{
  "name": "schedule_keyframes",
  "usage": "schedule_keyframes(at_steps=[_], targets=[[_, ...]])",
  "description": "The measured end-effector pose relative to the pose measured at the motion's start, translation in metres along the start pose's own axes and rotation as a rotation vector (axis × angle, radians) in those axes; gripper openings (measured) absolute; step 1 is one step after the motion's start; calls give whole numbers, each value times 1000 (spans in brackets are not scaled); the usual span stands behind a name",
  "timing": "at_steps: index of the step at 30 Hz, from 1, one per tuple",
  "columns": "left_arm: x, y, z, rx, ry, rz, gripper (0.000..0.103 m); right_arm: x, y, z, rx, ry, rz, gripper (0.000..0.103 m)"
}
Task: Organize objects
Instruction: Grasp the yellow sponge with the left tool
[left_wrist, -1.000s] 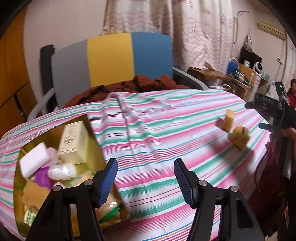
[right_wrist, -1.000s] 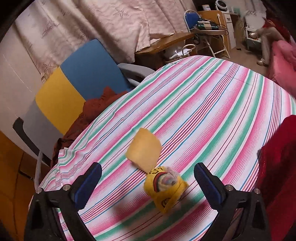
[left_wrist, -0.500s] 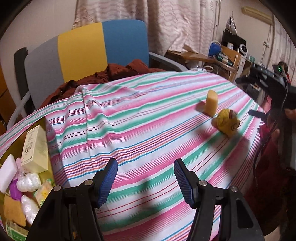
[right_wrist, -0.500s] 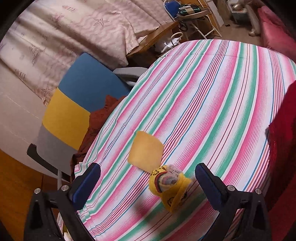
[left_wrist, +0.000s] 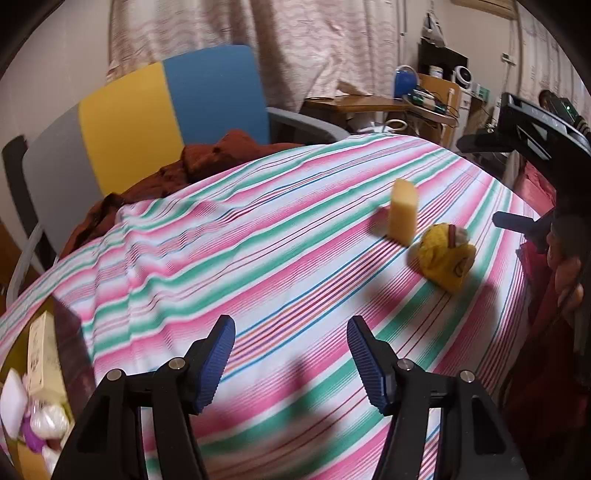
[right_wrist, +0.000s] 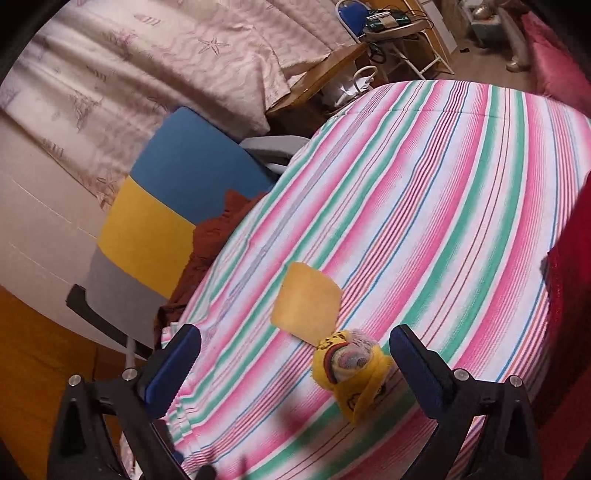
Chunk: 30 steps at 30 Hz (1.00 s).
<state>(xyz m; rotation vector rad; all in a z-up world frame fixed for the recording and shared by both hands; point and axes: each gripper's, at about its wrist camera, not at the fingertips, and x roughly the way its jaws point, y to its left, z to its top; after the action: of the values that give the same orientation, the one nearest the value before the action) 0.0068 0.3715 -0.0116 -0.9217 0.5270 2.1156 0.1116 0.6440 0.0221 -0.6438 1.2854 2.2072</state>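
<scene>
A yellow sponge block stands on the striped tablecloth, with a crumpled yellow sock bundle just in front of it. My left gripper hangs open over bare cloth, well short of both. My right gripper is open, and the bundle lies between its fingers, nearer the right one. In the left wrist view the right gripper's body and the hand holding it show at the far right.
A cardboard box with a small carton and wrapped items sits at the lower left table edge. A grey, yellow and blue chair with brown clothing stands behind the table. Desks and clutter fill the back right.
My left gripper has swung right, so the box slid to the frame's left edge and the sponge and bundle came nearer. My right gripper moved closer over the bundle.
</scene>
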Motion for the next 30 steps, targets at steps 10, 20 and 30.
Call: schedule_keyframes(at_steps=[10, 20, 30], targets=[[28, -31, 30, 51, 0, -51, 64, 0, -7, 2, 49, 7, 68, 103], [46, -52, 55, 82, -21, -105, 64, -1, -12, 1, 92, 4, 116, 103], [62, -65, 86, 48, -29, -234, 64, -5, -19, 1, 134, -18, 143, 103]])
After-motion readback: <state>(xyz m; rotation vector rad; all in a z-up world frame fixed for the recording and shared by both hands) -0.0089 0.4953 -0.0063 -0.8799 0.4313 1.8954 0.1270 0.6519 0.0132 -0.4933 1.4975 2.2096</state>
